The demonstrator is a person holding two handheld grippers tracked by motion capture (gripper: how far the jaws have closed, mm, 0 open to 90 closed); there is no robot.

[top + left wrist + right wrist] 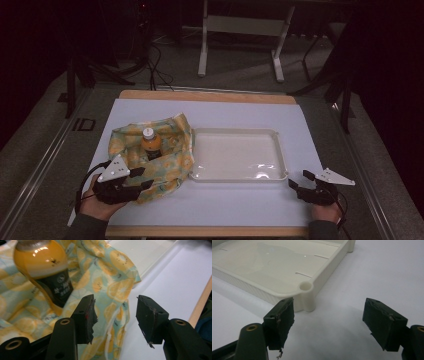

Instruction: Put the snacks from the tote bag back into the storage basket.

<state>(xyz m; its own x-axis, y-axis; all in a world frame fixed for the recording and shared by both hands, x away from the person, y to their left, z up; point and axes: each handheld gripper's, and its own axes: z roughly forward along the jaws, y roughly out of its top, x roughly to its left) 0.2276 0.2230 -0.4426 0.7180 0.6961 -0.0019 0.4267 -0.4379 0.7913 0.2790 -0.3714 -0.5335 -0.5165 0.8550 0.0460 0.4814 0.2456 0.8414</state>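
dim room | glare on tray [235, 172] | close views soft

The floor marking [83, 124] reads "ID".

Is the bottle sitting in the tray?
No, in the high view the bottle stands on the patterned cloth to the left of the tray, which holds nothing.

The left gripper [143, 178] is held in the person's left hand [102, 197] at the near left, its fingers [86, 317] apart with nothing pressed between them. The right gripper [300, 180] sits in the right hand [325, 207] at the near right, fingers [280, 320] wide apart, pointing left.
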